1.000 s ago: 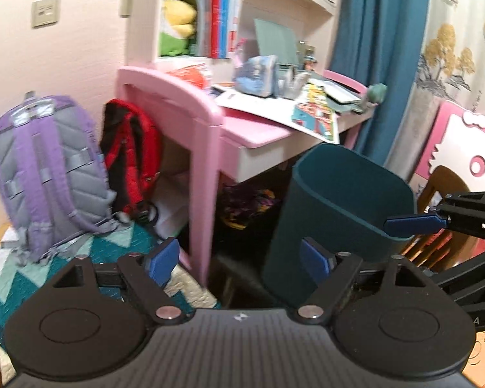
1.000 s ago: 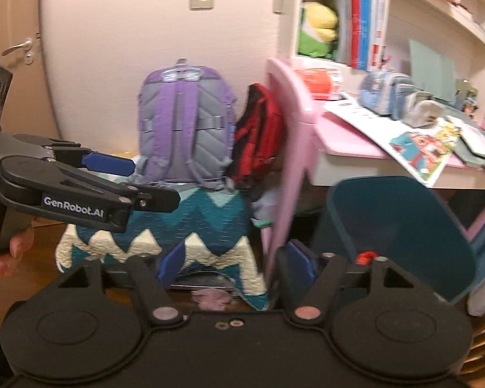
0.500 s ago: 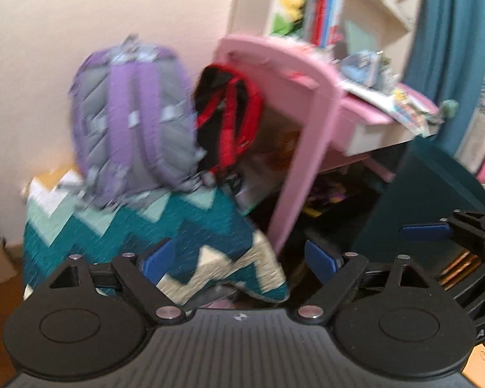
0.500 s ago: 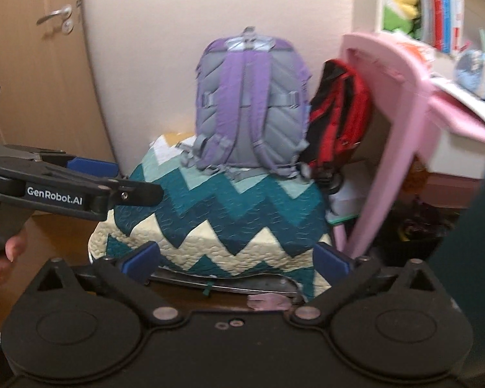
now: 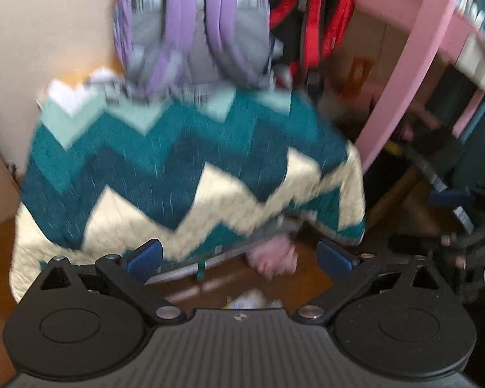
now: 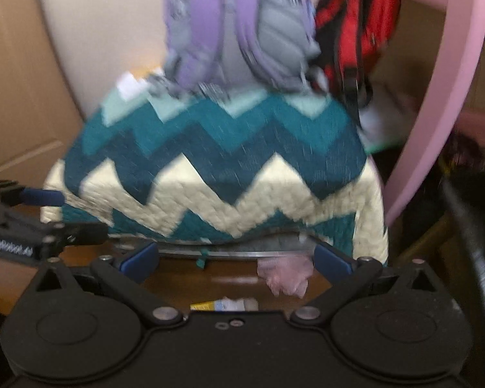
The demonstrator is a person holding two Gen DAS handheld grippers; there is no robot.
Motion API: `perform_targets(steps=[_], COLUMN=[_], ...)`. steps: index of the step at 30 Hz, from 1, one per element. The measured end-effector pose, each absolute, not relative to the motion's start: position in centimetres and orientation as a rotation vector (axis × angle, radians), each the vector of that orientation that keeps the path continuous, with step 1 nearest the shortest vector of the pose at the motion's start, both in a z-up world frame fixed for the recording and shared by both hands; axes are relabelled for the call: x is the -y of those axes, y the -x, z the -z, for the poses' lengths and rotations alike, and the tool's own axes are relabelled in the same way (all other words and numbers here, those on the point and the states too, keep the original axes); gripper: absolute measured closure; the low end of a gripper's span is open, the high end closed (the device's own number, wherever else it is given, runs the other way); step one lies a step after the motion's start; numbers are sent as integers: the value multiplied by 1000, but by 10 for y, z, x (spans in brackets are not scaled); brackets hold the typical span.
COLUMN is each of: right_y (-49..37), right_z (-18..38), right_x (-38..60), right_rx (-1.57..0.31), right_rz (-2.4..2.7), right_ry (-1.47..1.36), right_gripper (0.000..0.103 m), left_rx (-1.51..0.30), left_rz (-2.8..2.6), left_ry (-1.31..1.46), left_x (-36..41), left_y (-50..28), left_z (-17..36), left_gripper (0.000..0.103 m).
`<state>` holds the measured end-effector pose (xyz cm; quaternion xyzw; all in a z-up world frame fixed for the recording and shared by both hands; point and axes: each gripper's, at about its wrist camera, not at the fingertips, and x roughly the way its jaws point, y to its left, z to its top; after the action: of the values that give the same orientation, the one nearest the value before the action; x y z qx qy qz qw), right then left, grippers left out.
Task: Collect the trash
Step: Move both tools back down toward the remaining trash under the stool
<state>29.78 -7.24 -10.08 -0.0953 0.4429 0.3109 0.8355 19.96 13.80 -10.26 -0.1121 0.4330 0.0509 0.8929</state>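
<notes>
A crumpled pink tissue (image 5: 273, 257) lies on the wooden floor at the foot of the zigzag quilt (image 5: 177, 161). A white and yellow wrapper (image 5: 252, 302) lies nearer, half hidden behind the gripper body. My left gripper (image 5: 239, 255) hangs over them, its jaws opening, nothing pressed between the pads. In the right wrist view the pink tissue (image 6: 284, 274) and the wrapper (image 6: 224, 305) show between the wide-open, empty fingers of my right gripper (image 6: 236, 260). The left gripper (image 6: 80, 215) shows at that view's left edge. Both views are blurred.
The quilt (image 6: 226, 168) covers a low mound, with a purple backpack (image 5: 194, 32) and a red backpack (image 5: 317, 22) on top. A pink desk leg (image 5: 401, 90) stands to the right, a dark teal bin (image 5: 483, 161) past it. A door (image 6: 19, 97) is at the left.
Both views have dropped from the desk and bin down to the floor by the quilt. The tissue and wrapper have come into view. Both pairs of jaws stand wider apart.
</notes>
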Motion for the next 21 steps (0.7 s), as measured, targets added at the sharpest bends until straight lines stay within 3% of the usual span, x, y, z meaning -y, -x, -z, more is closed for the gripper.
perform_targets(steps=[12,21], right_y=[-323,-306], right_z=[280,375], right_x=[47,23], right_rx=[-1208,-1274], right_rz=[-704,-909], right_ry=[414,651], right_gripper=[7,16], left_rx=[-1178,-1288], left_rz=[10,175], left_ry=[65,-68], left_x=[-133,-115], left_y=[-249,-276], left_z=[267,375], left_gripper=[1,1])
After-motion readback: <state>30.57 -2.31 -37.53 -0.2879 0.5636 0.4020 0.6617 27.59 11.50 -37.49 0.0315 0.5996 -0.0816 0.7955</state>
